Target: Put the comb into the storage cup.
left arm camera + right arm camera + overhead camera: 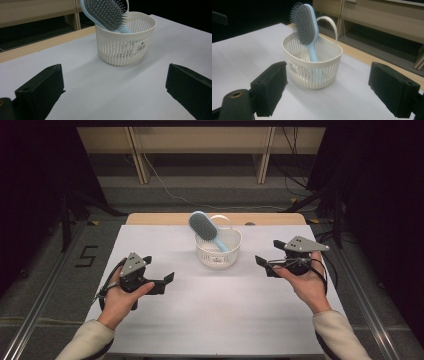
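Two tools: left tool [161, 278] and right tool [264, 265], jaws wide, holding nothing.
Hairbrush [204, 227]: handle down in the white basket [218, 254], head leaning out.
Basket: mid-tabletop [220, 310], between both tools.

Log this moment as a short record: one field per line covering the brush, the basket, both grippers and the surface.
hairbrush: light blue, handle down inside the basket, bristled head leaning out over the rim
basket: white, slotted wall, thin loop handle, label on its side, standing upright
left gripper: jaws open, holding nothing, apart from the basket
right gripper: jaws open, holding nothing, apart from the basket
table: white cover, wooden edge showing at the far side
contact: neither gripper touches the hairbrush or the basket
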`<state>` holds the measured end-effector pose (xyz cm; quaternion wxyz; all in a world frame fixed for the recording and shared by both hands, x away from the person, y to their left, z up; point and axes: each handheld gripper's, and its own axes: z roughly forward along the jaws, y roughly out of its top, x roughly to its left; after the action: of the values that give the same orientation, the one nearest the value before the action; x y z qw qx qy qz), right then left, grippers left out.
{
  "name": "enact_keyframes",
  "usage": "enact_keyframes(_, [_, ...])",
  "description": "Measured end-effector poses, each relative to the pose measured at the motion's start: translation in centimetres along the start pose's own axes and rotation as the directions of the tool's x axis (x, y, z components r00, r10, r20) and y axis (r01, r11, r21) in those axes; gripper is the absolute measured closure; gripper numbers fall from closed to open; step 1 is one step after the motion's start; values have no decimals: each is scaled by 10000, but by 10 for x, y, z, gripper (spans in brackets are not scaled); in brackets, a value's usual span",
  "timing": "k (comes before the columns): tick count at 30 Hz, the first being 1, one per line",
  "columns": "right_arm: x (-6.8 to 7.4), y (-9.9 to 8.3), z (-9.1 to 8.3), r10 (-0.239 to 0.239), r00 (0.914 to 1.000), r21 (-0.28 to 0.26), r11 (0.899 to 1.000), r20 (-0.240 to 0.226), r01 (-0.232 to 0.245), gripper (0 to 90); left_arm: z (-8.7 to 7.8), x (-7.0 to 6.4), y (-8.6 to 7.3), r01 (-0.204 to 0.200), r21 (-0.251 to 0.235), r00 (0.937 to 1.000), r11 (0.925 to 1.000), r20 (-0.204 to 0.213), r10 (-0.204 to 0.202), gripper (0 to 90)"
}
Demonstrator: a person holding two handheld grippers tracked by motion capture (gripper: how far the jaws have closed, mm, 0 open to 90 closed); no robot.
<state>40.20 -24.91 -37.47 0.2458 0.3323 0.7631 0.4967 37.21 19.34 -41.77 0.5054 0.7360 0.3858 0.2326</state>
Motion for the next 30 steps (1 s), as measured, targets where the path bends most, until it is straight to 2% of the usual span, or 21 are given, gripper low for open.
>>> enact_keyframes(15, [-3, -18, -21, -192, 9997, -5, 9998, 157, 192, 157, -6, 1, -3, -184, -47, 9998, 9998, -44, 184, 6])
enact_keyframes(27, [-6, -40, -41, 10, 9997, 123, 9999, 244, -13, 161, -10, 1, -7, -397, 3, 9992, 9992, -70, 397, 0])
enact_keyframes(30, [-6, -46, -45, 117, 9994, 122, 9999, 321, -121, 162, -10, 1, -8, -348, 25, 9994, 9994, -15, 348, 0])
